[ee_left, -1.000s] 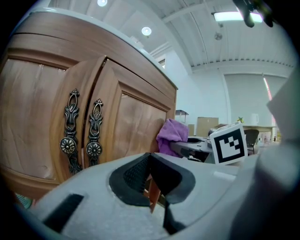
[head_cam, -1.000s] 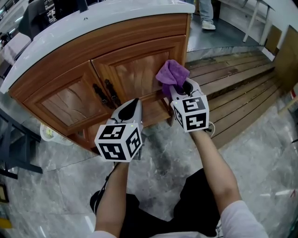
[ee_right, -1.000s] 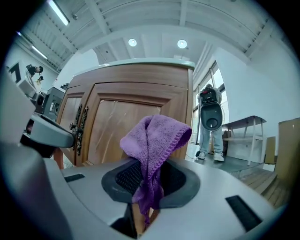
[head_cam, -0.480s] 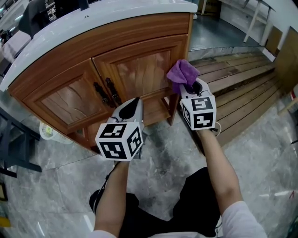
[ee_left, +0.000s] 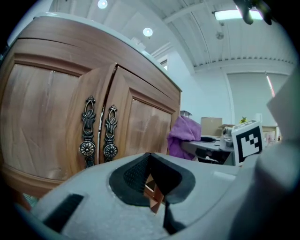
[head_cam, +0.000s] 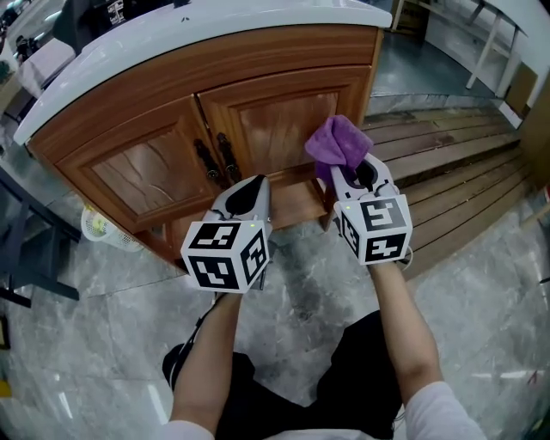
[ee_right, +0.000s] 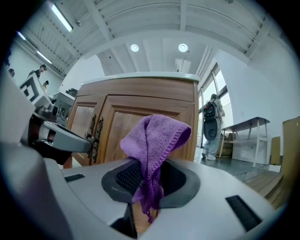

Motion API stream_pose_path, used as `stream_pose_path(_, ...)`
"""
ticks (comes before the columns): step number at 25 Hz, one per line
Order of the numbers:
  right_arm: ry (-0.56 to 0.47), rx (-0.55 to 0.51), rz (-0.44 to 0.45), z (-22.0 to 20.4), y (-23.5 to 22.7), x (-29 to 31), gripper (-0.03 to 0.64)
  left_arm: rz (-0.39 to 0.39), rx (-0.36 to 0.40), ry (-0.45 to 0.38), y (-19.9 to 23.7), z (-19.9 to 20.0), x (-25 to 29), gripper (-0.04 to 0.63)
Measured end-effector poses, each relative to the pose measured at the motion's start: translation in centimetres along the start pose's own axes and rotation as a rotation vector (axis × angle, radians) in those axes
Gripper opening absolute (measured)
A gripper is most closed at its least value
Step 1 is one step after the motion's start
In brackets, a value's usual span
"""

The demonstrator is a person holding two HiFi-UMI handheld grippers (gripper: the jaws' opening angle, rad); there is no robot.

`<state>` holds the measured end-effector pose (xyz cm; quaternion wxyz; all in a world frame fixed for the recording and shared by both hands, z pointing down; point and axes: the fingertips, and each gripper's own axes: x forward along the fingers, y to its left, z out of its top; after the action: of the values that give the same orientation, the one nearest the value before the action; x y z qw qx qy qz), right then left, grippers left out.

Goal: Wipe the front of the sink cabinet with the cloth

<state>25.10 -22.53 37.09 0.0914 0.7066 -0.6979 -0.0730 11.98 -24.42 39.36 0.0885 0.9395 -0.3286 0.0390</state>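
The sink cabinet [head_cam: 172, 94] stands on the marble floor [head_cam: 292, 284] under a white top [head_cam: 215, 21], with two glossy wooden doors that meet at a pair of ornate dark door handles [head_cam: 217, 161].

The left tool [head_cam: 249, 193] hangs low in front of the cabinet's bottom edge, below the handles. Its jaws are closed together with nothing between them, and it touches nothing.

Further right, the right tool [head_cam: 354, 174] is clamped on the purple cloth [head_cam: 337, 142]. It pinches a bunched fold, so a soft hood of fabric stands up past the jaws and a short frayed tail hangs down between them. The cloth sits near the cabinet's lower right corner, over the right door [head_cam: 279, 120] and close to the right edge. No view settles whether it touches the wood or hangs just off it. Beyond that edge lies wooden decking [head_cam: 447, 163].

The cloth looks light, limp and loosely knitted, so it will likely fold and drag rather than push stiffly. The present hold, low on the bunch with a pad of fabric left free ahead of the jaws, seems the right place to grip. That way fabric should meet the varnish, not plastic. The smooth doors should let it slide easily, though the knit could snag on the handles.
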Motion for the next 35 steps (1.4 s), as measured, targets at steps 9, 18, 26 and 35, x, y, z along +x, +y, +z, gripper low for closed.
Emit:
stream_pose_path(9, -0.082, 0.012, 0.178, 3.9, 8.7, 0.4, 0.077, 0.076, 0.005, -0.01, 3.6, 0.6, -3.2, 0.003)
stream_pose_path(18, -0.118, 0.038, 0.376, 6.0, 18.5, 2.2, 0.077, 0.197, -0.034, -0.023, 8.5, 1.2, -7.5, 0.003)
stream_pose_path(26, -0.136, 0.05, 0.509, 7.0, 25.6, 3.4, 0.077, 0.357, -0.03, -0.041, 13.0, 1.4, -13.0, 0.003)
stream_pose_path(35, -0.157, 0.064, 0.657, 7.8, 34.3, 4.5, 0.077, 0.515, -0.063, -0.073, 18.4, 0.5, -19.7, 0.003)
